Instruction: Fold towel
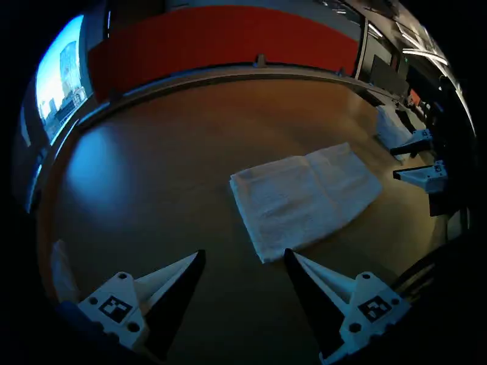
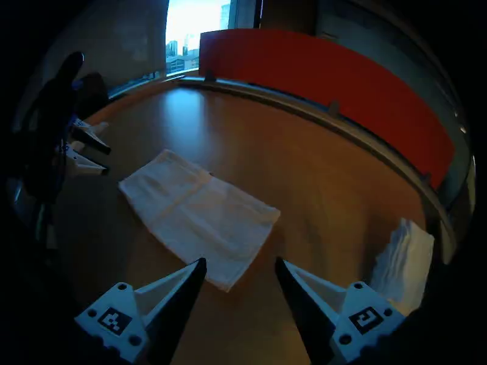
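Note:
A white towel (image 1: 307, 194) lies flat on the wooden table, folded into a long rectangle with a crease across its middle. My left gripper (image 1: 243, 255) hovers open just short of the towel's near corner, nothing between its fingers. In the right gripper view the same towel (image 2: 198, 213) lies ahead and slightly left, and my right gripper (image 2: 239, 263) stands open above its near edge, holding nothing. The right gripper (image 1: 405, 161) also appears far off in the left gripper view, past the towel's end. The left gripper (image 2: 91, 155) shows at the left of the right gripper view.
A stack of folded white towels (image 2: 405, 261) sits at the table's right end, also seen as white cloth (image 1: 389, 125) far right. A red partition (image 1: 225, 42) runs along the table's back edge. Bare wood (image 1: 158, 170) stretches left of the towel. A window (image 2: 195, 33) lies beyond.

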